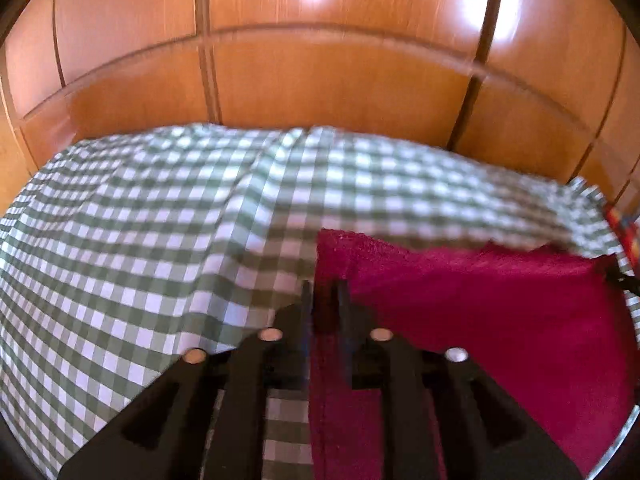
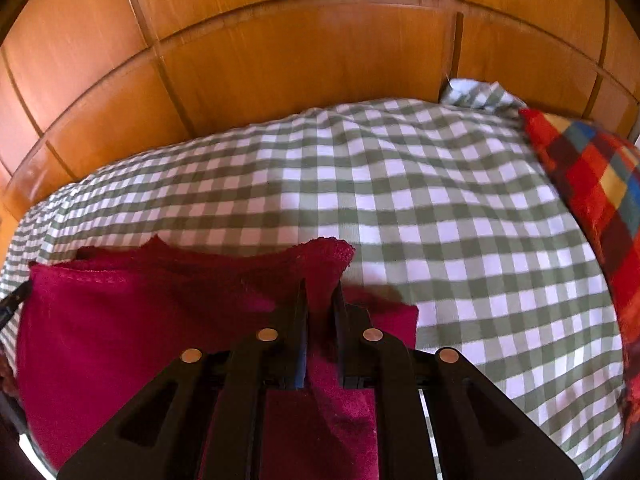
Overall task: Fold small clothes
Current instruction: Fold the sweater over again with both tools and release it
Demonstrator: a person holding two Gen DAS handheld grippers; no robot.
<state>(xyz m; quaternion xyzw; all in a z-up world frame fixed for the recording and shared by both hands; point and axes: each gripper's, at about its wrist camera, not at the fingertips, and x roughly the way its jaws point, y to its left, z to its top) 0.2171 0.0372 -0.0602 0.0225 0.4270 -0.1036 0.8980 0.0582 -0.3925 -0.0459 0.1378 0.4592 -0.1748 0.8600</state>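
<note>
- The red cloth [image 1: 480, 300] lies on the checked bedcover, filling the lower right of the left wrist view and the lower left of the right wrist view [image 2: 140, 320], with one hemmed edge lifted clear of the cover.
- The left gripper [image 1: 325, 300] has a strip of the cloth running between its two fingers at the lower centre of its frame. The jaws stand a little apart, and with the blur I cannot tell whether the pads press on the fabric or only bracket it.
- The right gripper [image 2: 320, 300] is pinched together on the cloth's other corner, the fabric bunching up just above its tips.
- Each tool takes one end of the same edge, probably so that edge can be carried flat across the cloth and laid down as a fold without sagging in the middle.
- The checked bedcover [image 2: 400, 200] gives a soft, broad surface to fold on. It is rumpled, so the cloth may not lie quite square.
- A multicoloured plaid blanket [image 2: 592, 192] sits at the right edge of the right wrist view, well apart from the cloth.
- Wooden panels [image 1: 320, 80] fill the top of both frames.
- No brand, label or writing can be read anywhere.
</note>
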